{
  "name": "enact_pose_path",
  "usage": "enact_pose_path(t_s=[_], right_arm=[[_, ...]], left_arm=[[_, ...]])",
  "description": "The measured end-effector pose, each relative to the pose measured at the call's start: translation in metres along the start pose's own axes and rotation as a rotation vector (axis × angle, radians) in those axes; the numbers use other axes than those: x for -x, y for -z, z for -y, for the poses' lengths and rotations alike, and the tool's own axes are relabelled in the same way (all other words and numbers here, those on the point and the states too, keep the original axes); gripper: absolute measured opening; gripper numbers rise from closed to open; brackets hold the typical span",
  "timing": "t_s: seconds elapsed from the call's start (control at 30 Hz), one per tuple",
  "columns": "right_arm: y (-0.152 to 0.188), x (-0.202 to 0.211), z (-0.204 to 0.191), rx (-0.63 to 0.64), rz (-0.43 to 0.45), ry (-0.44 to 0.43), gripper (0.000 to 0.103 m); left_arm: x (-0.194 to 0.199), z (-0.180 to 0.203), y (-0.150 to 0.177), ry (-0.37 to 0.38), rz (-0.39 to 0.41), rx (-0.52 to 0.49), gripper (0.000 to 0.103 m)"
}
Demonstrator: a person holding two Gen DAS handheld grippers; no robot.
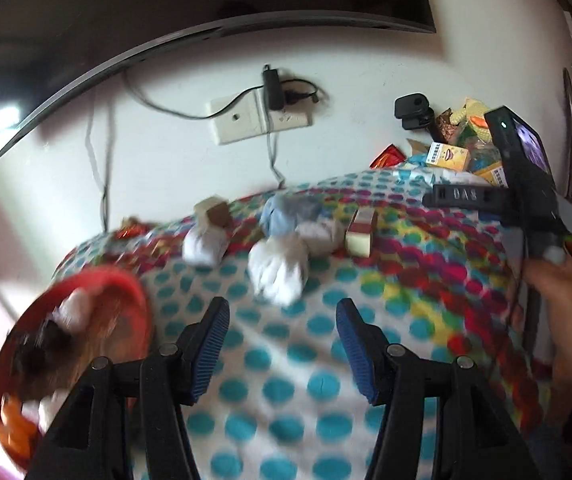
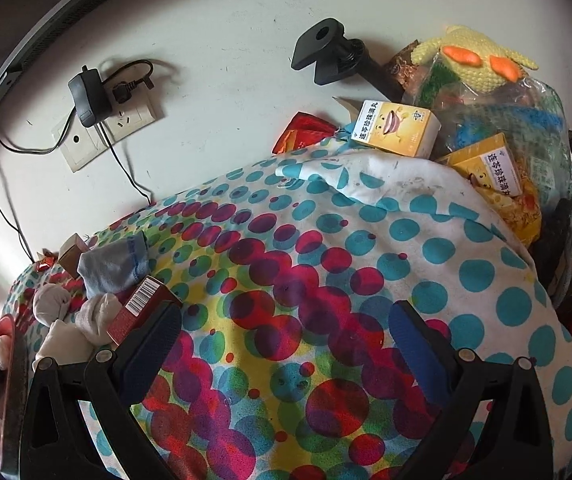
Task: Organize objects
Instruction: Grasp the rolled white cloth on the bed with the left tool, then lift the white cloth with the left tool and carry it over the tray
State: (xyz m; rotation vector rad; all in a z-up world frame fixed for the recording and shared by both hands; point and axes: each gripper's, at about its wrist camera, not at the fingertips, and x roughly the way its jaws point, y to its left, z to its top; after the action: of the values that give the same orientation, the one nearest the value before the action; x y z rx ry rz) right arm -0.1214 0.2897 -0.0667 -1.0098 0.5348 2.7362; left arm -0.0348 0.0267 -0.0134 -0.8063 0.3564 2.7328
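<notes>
the rolled white sock [image 1: 276,276] is lying on the dotted blanket [image 1: 286,380], just ahead of the left gripper [image 1: 282,324] and roughly centred between its spread, empty jaws. the soft blanket is likely giving under a grab, so the fingers may be catching fabric or nudging the neighbouring socks [image 1: 206,246] and small box [image 1: 360,232]. the red bowl [image 1: 126,288] is sitting to the left. the right gripper [image 2: 286,340] is hanging wide open over bare blanket.

Left gripper [image 1: 282,328] hangs wide open over the dotted blanket [image 1: 306,392], white sock bundle [image 1: 278,276] just beyond, red bowl [image 1: 126,284] leftward
</notes>
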Motion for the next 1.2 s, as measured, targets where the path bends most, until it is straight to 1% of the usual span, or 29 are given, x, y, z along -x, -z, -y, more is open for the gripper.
enact_pose_path(t_s=[0.07,0.17,0.23,0.3,0.33,0.4,0.47,0.53,0.57,0.6,0.63,0.67,0.7,0.73,0.77,1.07,1.2], right_arm=[[0.000,-0.001,0.003,-0.015,-0.006,-0.013,0.103],[0.000,-0.002,0.006,-0.032,-0.014,-0.034,0.103],[0.000,-0.002,0.006,-0.036,-0.015,-0.043,0.103],[0.000,-0.003,0.005,-0.033,-0.017,-0.051,0.103],[0.000,-0.003,0.005,-0.030,-0.018,-0.054,0.103],[0.000,-0.002,0.004,-0.026,-0.014,-0.060,0.103],[0.000,-0.001,0.004,-0.024,-0.013,-0.063,0.103],[-0.001,-0.001,0.003,-0.022,-0.009,-0.066,0.103],[-0.001,0.000,0.003,-0.023,-0.008,-0.067,0.103],[-0.001,0.000,0.003,-0.023,-0.007,-0.068,0.103],[-0.001,0.000,0.003,-0.023,-0.008,-0.068,0.103],[0.000,0.000,0.003,-0.023,-0.007,-0.068,0.103],[0.000,0.000,0.003,-0.022,-0.005,-0.069,0.103],[0.000,0.000,0.003,-0.021,-0.004,-0.068,0.103],[0.000,0.000,0.002,-0.020,-0.004,-0.068,0.103],[0.000,-0.001,0.002,-0.018,-0.004,-0.070,0.103],[0.000,-0.001,0.001,-0.016,-0.009,-0.069,0.103]], left_arm=[[-0.023,0.003,-0.017,0.002,-0.019,-0.002,0.057],[-0.057,0.004,-0.032,-0.004,-0.061,0.002,0.057],[-0.081,0.008,-0.036,-0.001,-0.111,-0.018,0.057],[-0.102,0.011,-0.037,-0.023,-0.156,-0.038,0.057],[-0.112,0.010,-0.037,-0.034,-0.174,-0.032,0.057],[-0.130,0.004,-0.037,-0.048,-0.203,0.000,0.057],[-0.143,0.000,-0.036,-0.081,-0.231,0.023,0.057],[-0.162,-0.008,-0.035,-0.074,-0.296,0.075,0.057],[-0.165,-0.012,-0.034,-0.064,-0.304,0.106,0.058],[-0.167,-0.015,-0.034,-0.058,-0.303,0.134,0.057],[-0.169,-0.017,-0.035,-0.047,-0.309,0.156,0.052],[-0.170,-0.017,-0.036,-0.043,-0.315,0.164,0.041],[-0.169,-0.016,-0.037,-0.050,-0.313,0.161,0.039],[-0.167,-0.015,-0.039,-0.050,-0.311,0.160,0.034],[-0.164,-0.014,-0.040,-0.048,-0.303,0.164,0.032],[-0.126,0.002,-0.061,-0.060,-0.248,0.150,0.032],[-0.103,0.004,-0.071,-0.082,-0.215,0.153,0.032]])
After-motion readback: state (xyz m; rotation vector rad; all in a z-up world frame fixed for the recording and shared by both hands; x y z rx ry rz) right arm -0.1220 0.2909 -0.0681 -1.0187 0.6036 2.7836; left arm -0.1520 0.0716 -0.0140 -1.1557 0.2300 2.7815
